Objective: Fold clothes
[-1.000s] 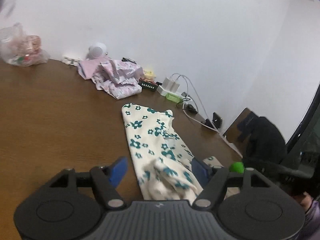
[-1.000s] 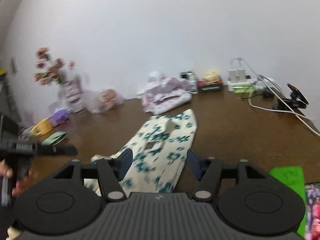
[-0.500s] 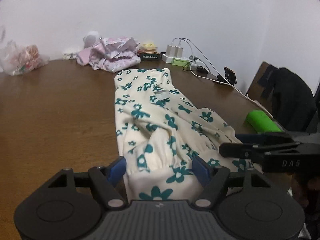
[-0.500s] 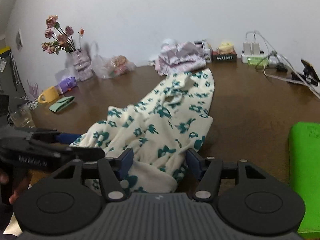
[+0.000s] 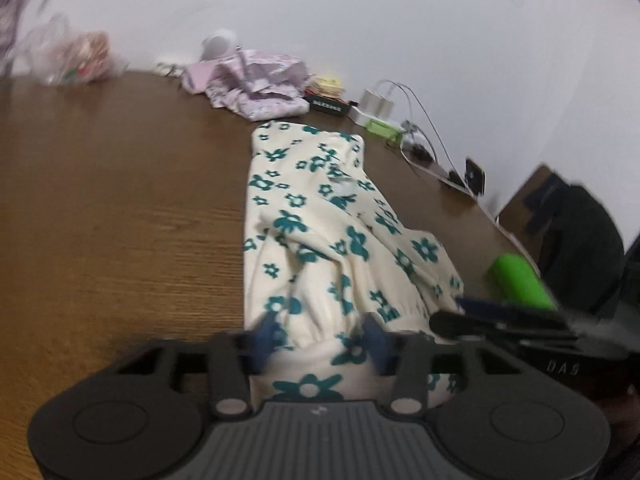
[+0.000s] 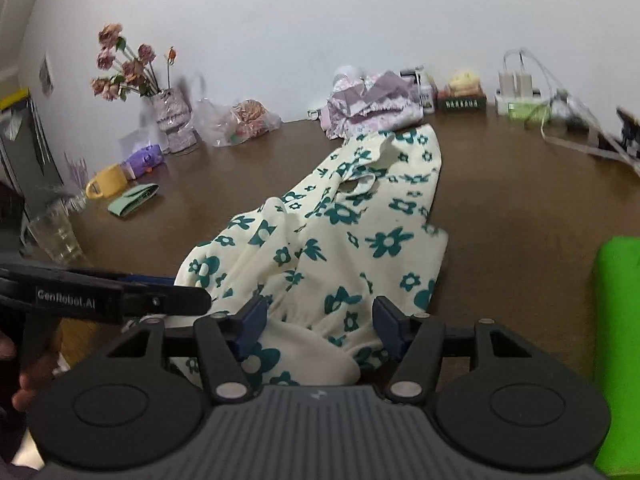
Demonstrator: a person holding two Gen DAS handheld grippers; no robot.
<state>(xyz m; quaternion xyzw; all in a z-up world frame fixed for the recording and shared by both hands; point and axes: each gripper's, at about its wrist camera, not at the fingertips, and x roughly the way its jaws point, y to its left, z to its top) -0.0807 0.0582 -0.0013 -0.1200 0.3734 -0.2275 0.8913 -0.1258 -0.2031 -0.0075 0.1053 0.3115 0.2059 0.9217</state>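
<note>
In your left wrist view, your left gripper (image 5: 322,342) has its two blue pads spread wide, with the near end of the cream garment with teal flowers (image 5: 320,216) bunched up between them. The picture is blurred there, so you cannot tell whether the pads press the cloth or only flank it. The garment runs away from you in a long strip across the brown wooden table (image 5: 120,200), its far end close to a crumpled lilac garment (image 5: 256,88) by the wall. Your right gripper (image 5: 472,314) comes in from the right, low over the garment's near right edge, and its opening cannot be judged from this side. A green object (image 5: 520,280) lies behind it, and chargers with white cables (image 5: 380,104) sit along the wall.

In your right wrist view, your right gripper (image 6: 320,328) is also wide apart, the garment's (image 6: 344,232) near hem lying loosely between the pads without being pinched. The left gripper (image 6: 172,300) reaches in from the left, its tip at the cloth's near left edge. Farther left stand a vase of dried roses (image 6: 160,92), a yellow mug (image 6: 106,182), a drinking glass (image 6: 56,236) and a plastic bag (image 6: 236,120).
</note>
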